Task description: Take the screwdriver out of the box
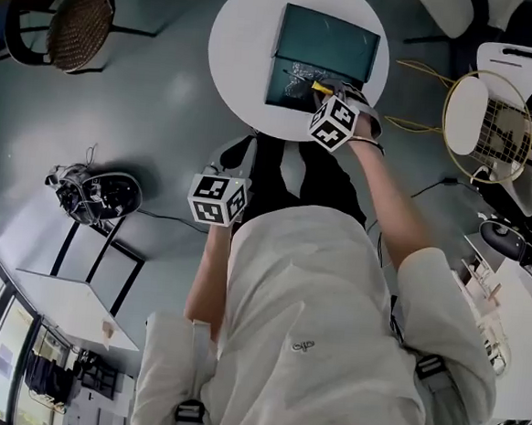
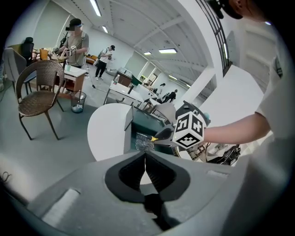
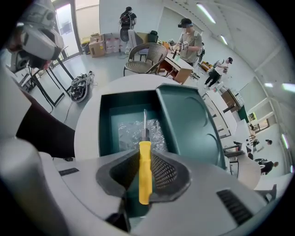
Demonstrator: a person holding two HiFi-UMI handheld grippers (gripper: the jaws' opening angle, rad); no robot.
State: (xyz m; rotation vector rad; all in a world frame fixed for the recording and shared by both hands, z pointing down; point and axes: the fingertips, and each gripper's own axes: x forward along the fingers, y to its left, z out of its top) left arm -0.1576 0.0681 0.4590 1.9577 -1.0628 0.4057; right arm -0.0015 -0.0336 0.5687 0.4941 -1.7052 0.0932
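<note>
Round white table [image 1: 234,39] carries 1 dark green open box [image 3: 108,115] with 1 crinkled clear plastic sheet [image 3: 131,133] inside. R gripper [image 3: 144,156] clamps 1 yellow-handled screwdriver [image 3: 144,173] by the handle, shaft over the plastic, lid just beside. L gripper [image 2: 145,156] has jaws together, empty, well apart from box. 1 brown wicker chair [image 2: 41,76] nearby.

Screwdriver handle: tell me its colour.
Yellow; the screwdriver handle shows best in the right gripper view.

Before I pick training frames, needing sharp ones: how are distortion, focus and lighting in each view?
Head view: fisheye bends the edges, light even. Left gripper view: dark round vignette, bright ceiling strips. Right gripper view: screwdriver sharp, box rim curved by the lens.
</note>
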